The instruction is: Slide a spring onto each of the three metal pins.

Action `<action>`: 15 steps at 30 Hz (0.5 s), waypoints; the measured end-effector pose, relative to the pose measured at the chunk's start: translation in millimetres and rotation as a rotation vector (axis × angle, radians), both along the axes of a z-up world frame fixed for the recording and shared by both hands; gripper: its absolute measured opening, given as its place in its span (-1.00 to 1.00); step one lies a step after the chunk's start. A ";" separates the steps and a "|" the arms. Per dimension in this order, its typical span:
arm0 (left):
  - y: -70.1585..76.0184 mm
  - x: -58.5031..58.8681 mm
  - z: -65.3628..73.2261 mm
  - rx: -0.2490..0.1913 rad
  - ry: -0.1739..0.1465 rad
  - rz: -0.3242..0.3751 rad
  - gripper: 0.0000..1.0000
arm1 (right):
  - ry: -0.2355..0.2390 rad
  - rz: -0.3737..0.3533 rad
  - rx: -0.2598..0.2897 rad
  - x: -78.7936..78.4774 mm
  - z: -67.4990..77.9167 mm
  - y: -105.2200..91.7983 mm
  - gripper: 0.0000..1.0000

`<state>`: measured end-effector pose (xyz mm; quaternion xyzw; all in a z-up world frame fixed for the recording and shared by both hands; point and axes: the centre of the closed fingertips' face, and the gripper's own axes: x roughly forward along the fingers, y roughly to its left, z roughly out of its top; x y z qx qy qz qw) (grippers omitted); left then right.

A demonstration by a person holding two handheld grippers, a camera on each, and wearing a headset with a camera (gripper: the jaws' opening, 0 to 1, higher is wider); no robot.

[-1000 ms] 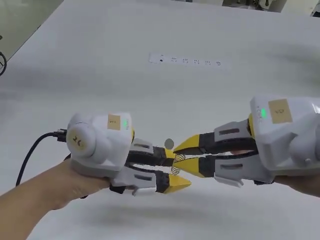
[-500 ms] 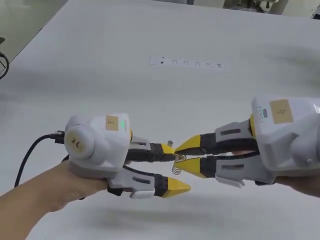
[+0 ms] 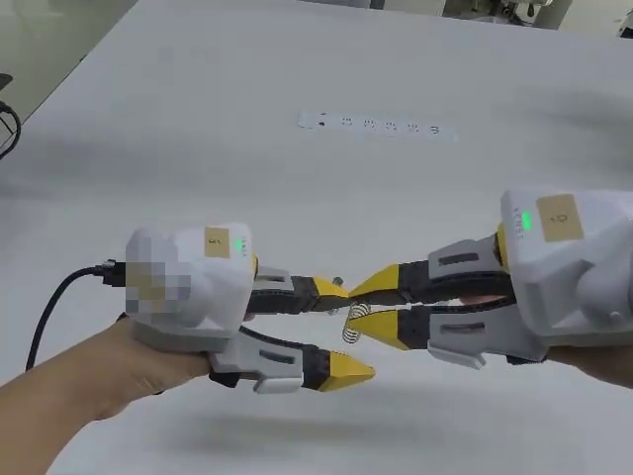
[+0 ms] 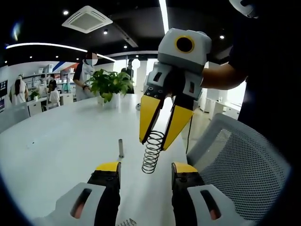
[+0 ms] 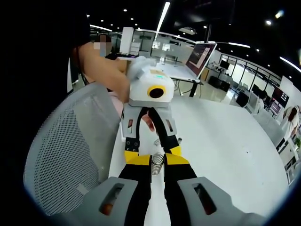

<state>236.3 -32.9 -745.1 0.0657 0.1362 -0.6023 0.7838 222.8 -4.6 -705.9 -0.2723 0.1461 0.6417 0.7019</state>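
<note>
The right hand-held gripper [image 3: 361,309] is pinched narrow on the top coils of a spring [image 3: 353,327]. The spring hangs free below its yellow tips, just beside the pin [image 4: 121,148]. Facing it, the left hand-held gripper [image 4: 146,167] stands wide, one jaw on either side of the dangling spring, touching nothing that I can see.

Over the last second that gap has grown. The left jaws sat closer about the spring, and they have since spread and drawn back a touch, while the right one has kept its pinch. To my eye the spring now rides with the right gripper alone. The hand-over or re-grip looks finished, and the threading itself has not yet begun.

The pin stands upright and bare on the counter [image 3: 198,119], just beyond the left gripper's jaw tip. In the head view it is a small grey nub behind that gripper's upper jaw. I can make out this one pin, and I can't tell whether others stand close by.

A second small coil [image 4: 124,222] peeks in low between the left jaws, too cropped to say where it rests. Well behind the pin a power strip [image 3: 376,124] lies on the counter. A black cable [image 3: 54,302] trails from the left gripper, away from the pin.
</note>
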 end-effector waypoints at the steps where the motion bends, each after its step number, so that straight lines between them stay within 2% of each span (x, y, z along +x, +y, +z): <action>1: 1.9 0.7 -0.1 0.004 -0.005 0.006 -0.23 | 0.002 -0.001 0.000 0.2 -0.2 -0.3 -0.88; 15: 29.4 6.2 -4.1 0.046 -0.029 0.072 -0.05 | -0.003 -0.010 -0.005 3.0 -1.4 -1.3 -0.88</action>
